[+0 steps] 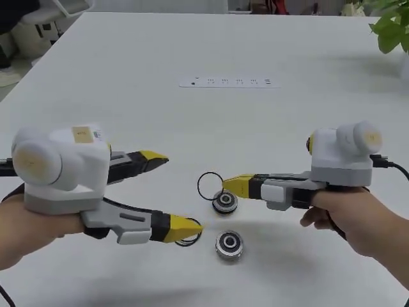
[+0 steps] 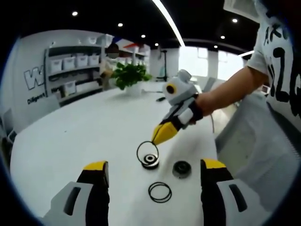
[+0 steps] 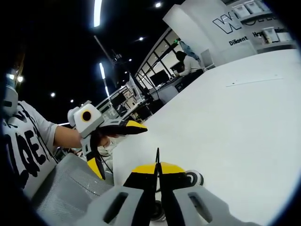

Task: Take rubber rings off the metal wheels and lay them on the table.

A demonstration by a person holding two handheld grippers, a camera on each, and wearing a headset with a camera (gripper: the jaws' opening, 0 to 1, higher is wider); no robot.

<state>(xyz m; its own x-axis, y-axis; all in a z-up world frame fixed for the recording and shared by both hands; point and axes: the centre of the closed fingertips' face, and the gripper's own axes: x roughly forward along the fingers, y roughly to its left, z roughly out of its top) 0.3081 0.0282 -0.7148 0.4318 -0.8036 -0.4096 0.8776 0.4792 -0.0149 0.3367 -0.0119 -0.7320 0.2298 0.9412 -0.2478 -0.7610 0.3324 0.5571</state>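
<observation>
Held ring (image 1: 198, 185): thin black rubber loop, pinched at its edge by the right gripper (image 1: 229, 185), whose jaws are closed on it. It stands upright, its lower edge at or just above the far wheel (image 1: 225, 202). Whether it has fully cleared that wheel cannot be told.

Laid ring (image 2: 149, 192): flat on the table (image 1: 255, 128), just ahead of the left gripper (image 1: 171, 192). In the left gripper view it reads as a double outline, possibly two rings overlapping. In the head view the left gripper's lower jaw tip partly covers it.

Far wheel: small metal wheel, flat on the table, directly under the right gripper's tips.

Near wheel (image 1: 229, 245): same type, just beside the laid ring and close to the far wheel. Whether either wheel carries further rings is too small to tell.

Left gripper: jaws spread wide, holding nothing, hovering low over the table.

Progress, as judged: partway. At least one ring is off and laid down, and one is in the grip but not yet laid. The count of rings left is unknown.

Surroundings: socket strip (image 1: 227, 82) set in the table well beyond the work; plant (image 1: 390, 25) at the far corner.
</observation>
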